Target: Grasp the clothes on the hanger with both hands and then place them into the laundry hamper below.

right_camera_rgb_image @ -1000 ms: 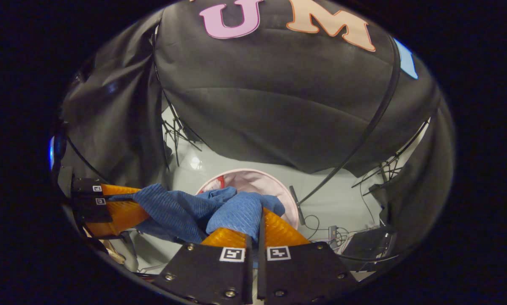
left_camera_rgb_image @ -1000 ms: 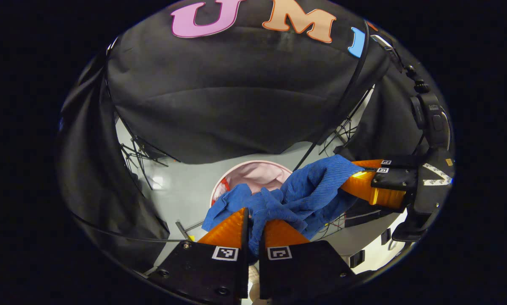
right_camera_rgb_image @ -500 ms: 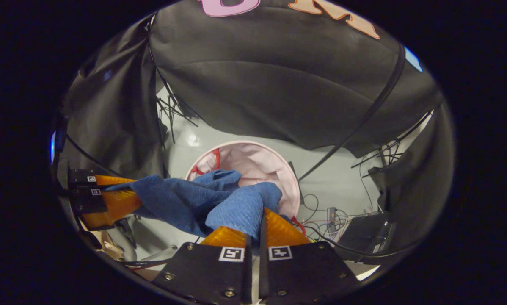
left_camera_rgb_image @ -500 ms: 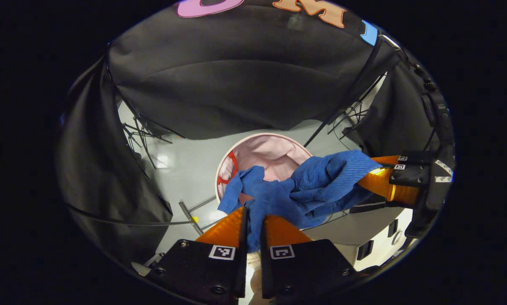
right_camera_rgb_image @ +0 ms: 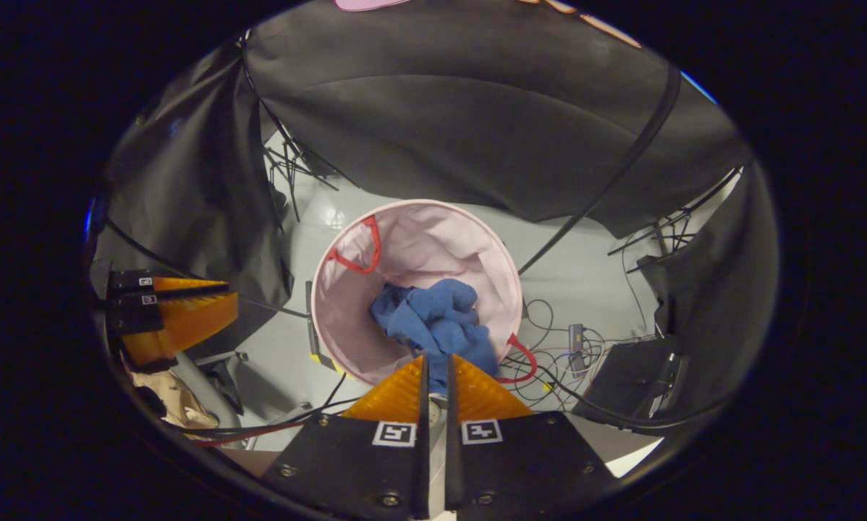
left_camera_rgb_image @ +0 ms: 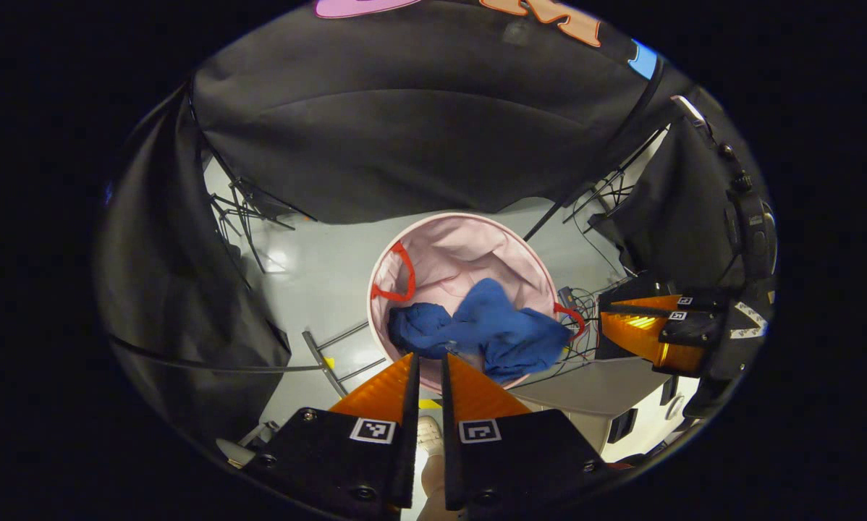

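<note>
Now the left gripper (left_camera_rgb_image: 428,369) has its fingers slightly parted with nothing between them, each carrying a square black-and-white marker with no readable writing. The right gripper (right_camera_rgb_image: 436,373) is likewise slightly parted and empty; it also sits at the right edge of the left gripper view. Half a second ago both pinched the blue clothes (left_camera_rgb_image: 480,329); they have since let go. The clothes lie crumpled inside the pink laundry hamper (right_camera_rgb_image: 347,318) with red handles, on the grey floor (left_camera_rgb_image: 310,289).
</note>
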`<state>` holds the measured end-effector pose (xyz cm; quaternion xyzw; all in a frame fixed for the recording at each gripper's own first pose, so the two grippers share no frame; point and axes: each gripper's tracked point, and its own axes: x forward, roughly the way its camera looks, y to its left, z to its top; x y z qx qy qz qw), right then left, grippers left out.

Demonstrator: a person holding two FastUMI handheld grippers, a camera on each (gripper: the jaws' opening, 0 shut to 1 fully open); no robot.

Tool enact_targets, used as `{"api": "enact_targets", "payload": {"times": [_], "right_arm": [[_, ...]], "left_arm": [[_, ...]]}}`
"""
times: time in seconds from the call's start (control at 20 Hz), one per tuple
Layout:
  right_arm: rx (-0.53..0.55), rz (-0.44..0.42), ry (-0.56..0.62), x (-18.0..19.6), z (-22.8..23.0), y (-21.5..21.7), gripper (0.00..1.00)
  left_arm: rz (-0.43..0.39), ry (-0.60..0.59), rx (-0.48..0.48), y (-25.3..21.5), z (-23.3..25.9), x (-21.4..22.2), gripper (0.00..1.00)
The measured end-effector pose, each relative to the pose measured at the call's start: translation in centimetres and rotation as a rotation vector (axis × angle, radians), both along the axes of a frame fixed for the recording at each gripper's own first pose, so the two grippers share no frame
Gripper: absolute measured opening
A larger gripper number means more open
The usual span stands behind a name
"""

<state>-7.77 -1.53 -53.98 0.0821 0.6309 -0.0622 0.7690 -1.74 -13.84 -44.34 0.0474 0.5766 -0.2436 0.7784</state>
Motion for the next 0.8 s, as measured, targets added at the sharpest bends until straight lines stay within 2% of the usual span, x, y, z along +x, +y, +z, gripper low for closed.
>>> {"api": "enact_targets", "payload": {"times": [0.35,0.8], "right_arm": [[-0.003,-0.004,-0.070,1.5,2.0,-0.4,0.09],[-0.072,-0.061,-0.373,7.7,13.3,-2.8,0.09]], "left_arm": [[-0.001,-0.034,-0.006,0.2,0.9,0.1,0.18],[0.045,-0.309,-0.129,-2.2,9.9,5.4,0.18]]}}
